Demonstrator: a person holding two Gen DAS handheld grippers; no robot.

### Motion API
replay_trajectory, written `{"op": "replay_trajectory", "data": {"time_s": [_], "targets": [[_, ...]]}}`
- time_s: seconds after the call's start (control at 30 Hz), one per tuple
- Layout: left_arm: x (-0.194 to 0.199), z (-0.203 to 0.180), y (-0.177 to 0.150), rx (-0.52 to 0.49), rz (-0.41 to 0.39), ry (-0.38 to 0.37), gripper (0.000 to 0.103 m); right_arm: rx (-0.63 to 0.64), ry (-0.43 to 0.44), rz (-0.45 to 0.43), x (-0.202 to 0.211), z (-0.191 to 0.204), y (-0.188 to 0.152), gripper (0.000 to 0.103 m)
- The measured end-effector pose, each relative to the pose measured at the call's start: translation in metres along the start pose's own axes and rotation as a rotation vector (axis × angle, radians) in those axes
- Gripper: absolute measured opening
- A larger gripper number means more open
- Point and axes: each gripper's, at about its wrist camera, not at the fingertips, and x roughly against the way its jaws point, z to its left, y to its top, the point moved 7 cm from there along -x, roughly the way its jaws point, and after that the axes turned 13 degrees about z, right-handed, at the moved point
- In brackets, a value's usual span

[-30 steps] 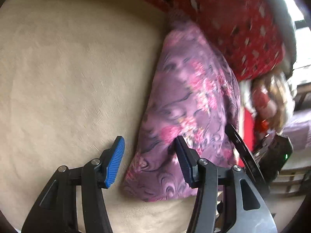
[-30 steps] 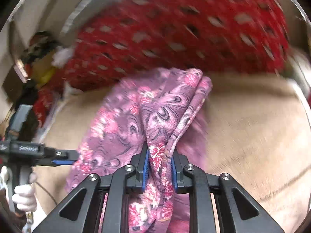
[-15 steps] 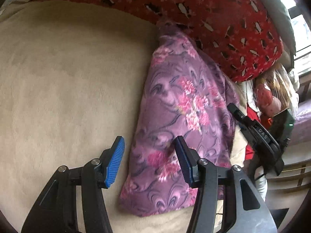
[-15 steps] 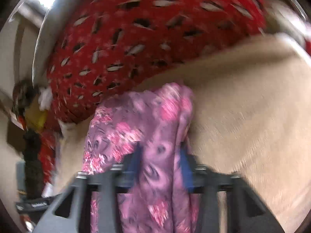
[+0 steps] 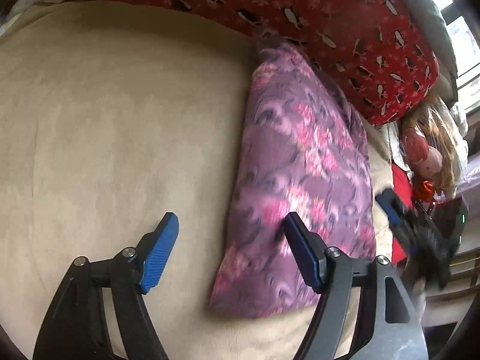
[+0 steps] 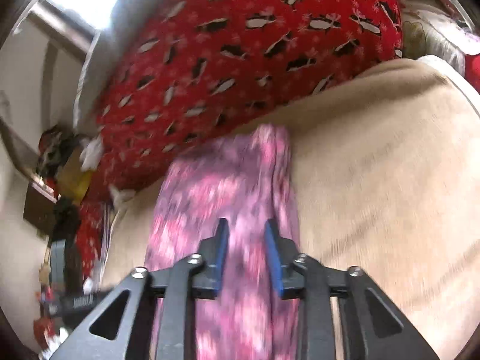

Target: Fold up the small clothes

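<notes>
i count one purple flowered garment point(image 5: 303, 180), folded into a long strip on one beige blanket point(image 5: 120, 120); my right camera shows that same single garment point(image 6: 228, 186) on the same blanket point(image 6: 375, 186). one red penguin-print blanket point(image 5: 345, 24) runs along the far edge, also seen from my right camera point(image 6: 240, 45). i have two grippers: my left gripper point(image 5: 231, 250) with two blue-padded fingers point(image 5: 162, 246), and my right gripper point(image 6: 244, 258) with two as well, four fingers in all. beyond the garment i count one doll point(image 5: 426, 147) with long hair. the rest of that clutter is too blurred for me to count.
</notes>
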Motion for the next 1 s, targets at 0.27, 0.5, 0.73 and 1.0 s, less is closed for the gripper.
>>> {"op": "replay_trajectory", "data": {"time_s": [0.27, 0.5, 0.73, 1.0], "targets": [[-0.013, -0.008, -0.03, -0.028, 0.028, 0.106, 0.073, 0.181, -0.088, -0.024, 0.023, 0.012, -0.056, 0.002], [-0.011, -0.013, -0.04, -0.059, 0.015, 0.192, 0.073, 0.043, -0.207, 0.041, 0.01, -0.035, -0.064, 0.002], [-0.015, -0.01, -0.042, -0.042, 0.026, 0.196, 0.073, 0.165, -0.069, -0.078, 0.033, 0.028, -0.06, 0.009], [-0.013, -0.014, -0.036, -0.07, 0.036, 0.176, 0.073, 0.112, -0.149, 0.056, -0.009, 0.006, -0.07, 0.007]]}}
